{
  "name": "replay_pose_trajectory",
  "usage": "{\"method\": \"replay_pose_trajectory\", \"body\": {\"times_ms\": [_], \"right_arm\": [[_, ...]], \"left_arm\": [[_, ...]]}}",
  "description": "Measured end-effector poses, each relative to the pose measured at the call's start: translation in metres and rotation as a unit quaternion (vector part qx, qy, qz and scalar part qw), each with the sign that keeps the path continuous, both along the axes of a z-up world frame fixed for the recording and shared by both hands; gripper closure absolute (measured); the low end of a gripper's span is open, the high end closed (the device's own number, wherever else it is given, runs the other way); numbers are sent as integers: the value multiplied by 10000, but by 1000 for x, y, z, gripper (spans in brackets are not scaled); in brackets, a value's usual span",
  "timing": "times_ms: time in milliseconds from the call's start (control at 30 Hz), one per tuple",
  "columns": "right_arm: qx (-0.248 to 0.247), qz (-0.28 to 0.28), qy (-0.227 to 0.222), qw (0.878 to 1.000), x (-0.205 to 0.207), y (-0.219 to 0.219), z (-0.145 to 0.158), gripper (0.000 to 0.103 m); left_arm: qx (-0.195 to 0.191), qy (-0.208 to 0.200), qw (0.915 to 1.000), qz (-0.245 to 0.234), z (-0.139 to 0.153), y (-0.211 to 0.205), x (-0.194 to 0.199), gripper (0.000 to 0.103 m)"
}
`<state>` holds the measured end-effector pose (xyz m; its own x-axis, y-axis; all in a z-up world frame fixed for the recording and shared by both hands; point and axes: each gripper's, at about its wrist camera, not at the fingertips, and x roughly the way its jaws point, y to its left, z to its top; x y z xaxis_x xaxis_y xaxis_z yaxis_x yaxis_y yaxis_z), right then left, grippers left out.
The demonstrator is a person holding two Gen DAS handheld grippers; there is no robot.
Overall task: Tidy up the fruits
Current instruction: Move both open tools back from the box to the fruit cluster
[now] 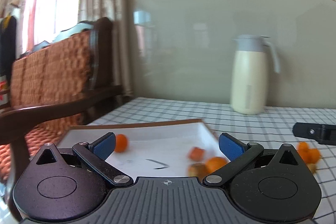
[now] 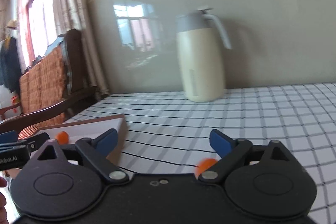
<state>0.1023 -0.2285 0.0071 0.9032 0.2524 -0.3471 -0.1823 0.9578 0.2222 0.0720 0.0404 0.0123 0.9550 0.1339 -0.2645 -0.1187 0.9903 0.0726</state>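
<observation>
A white tray with a brown rim (image 1: 147, 129) lies on the checked tablecloth. In the left wrist view it holds a small orange fruit (image 1: 121, 143) at its left, and a reddish piece (image 1: 196, 153), an orange (image 1: 216, 163) and a brownish fruit (image 1: 196, 169) at its right. More orange fruits (image 1: 308, 152) lie on the cloth right of the tray. My left gripper (image 1: 167, 145) is open and empty above the tray. My right gripper (image 2: 163, 140) is open and empty above the cloth; an orange fruit (image 2: 204, 164) lies under its right finger. The tray (image 2: 117, 121) is at its left.
A cream thermos jug with a grey lid (image 1: 250, 75) stands at the back by the wall, also in the right wrist view (image 2: 199, 60). A wooden chair with a woven seat (image 1: 50, 81) stands left of the table. The right gripper's black body (image 1: 315, 132) shows at right.
</observation>
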Motion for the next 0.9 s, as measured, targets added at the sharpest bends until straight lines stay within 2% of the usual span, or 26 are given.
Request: {"method": "replay_pose_trajectory", "body": {"times_ms": [33,233,400,533,633,667,733,767,900], "right_arm": [[8,-85,37,10000,-1,-7,-1,29],[-18,-565,177,9982,-6,-37,-8,38],[-35,-858,271,9959,-10,-56,-12,40],[-48,-970,347,9947,-11,-67,-15,54],[-56,-975,411,9944,-11,-72,-18,59],[-78,-961,423,9944,-11,-72,-19,60],[-130,-938,433,9946,-12,-72,-20,59],[-141,-914,450,9947,-13,-72,-21,59],[-202,-861,483,9949,-15,-72,-23,60]], "left_arm": [[19,12,9999,-99,-1,-7,0,0],[8,191,9977,-648,-10,-44,3,0],[-30,344,9946,-975,-15,-69,10,0],[-74,468,9925,-1125,-20,-85,16,0],[-55,529,9908,-1245,-24,-97,20,0],[-50,548,9903,-1277,-25,-101,22,1],[-45,614,9891,-1338,-28,-109,26,11],[-54,676,9881,-1379,-30,-112,28,13],[-62,809,9863,-1436,-37,-124,35,13]]}}
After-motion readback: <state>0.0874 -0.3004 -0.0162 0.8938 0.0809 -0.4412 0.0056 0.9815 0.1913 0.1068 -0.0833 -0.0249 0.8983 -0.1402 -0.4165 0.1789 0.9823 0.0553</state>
